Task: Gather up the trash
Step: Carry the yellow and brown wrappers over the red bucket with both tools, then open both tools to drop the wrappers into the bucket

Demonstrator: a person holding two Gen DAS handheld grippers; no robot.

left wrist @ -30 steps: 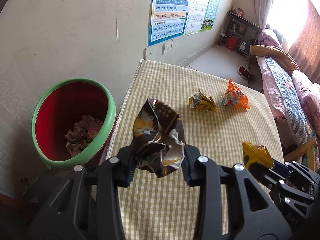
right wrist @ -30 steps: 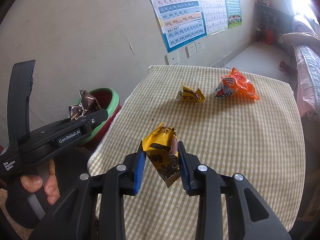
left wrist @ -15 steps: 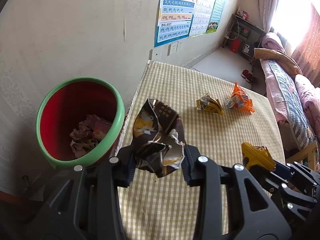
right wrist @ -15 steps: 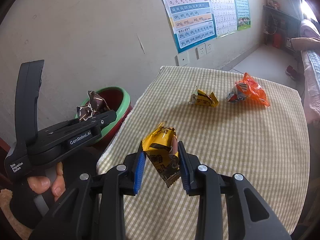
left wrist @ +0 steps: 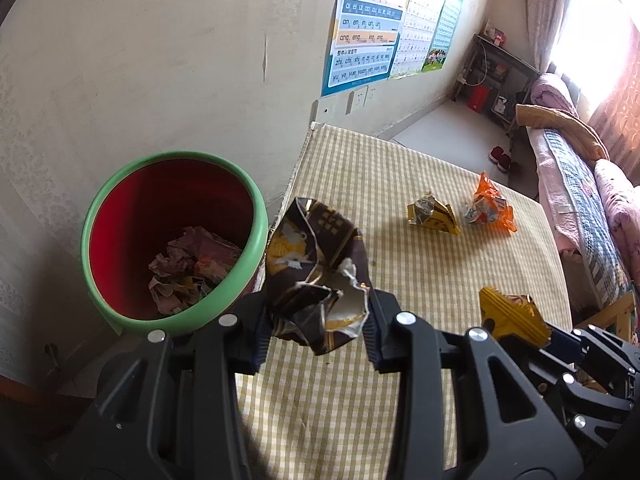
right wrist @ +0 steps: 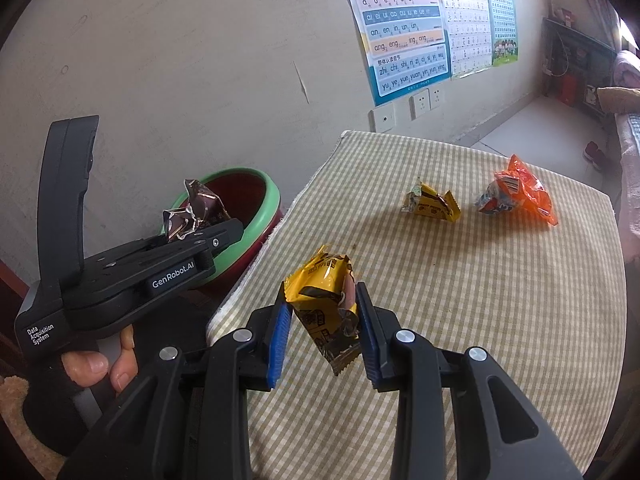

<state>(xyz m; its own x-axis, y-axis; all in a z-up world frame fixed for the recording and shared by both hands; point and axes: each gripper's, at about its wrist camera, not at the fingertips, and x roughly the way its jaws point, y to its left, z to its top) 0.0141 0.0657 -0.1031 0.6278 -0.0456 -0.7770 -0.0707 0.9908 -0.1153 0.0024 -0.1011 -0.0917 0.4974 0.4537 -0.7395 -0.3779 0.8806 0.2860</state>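
I have both tongs loaded. The left tongs [left wrist: 316, 320] are clamped on a crumpled dark wrapper [left wrist: 316, 272], held above the table [left wrist: 400, 400] edge, just beside the rim of the bin [left wrist: 176, 240]. The right tongs [right wrist: 322, 332] are clamped on a yellow wrapper [right wrist: 328, 300], held over the near part of the table.

Two items remain on the table, near each other at the far side: a small yellow wrapper [right wrist: 430, 204] and an orange wrapper [right wrist: 516, 194]. The bin stands off the left edge of the table and already contains crumpled trash.

Handling notes, as I judge them:
- All wrappers appear to be thin film: very light, soft, easily crushed, not fragile.
- The film looks glossy and may slip between the pads. I grip across a crumpled, bunched section, not a single flat flap.
- A light wrapper may cling to a pad on release or drift as it falls. I place the tongs fully over the bin mouth before parting them.
- For the remaining two, I take hold at the thickest raised fold, where the pads can close on it above the cloth.
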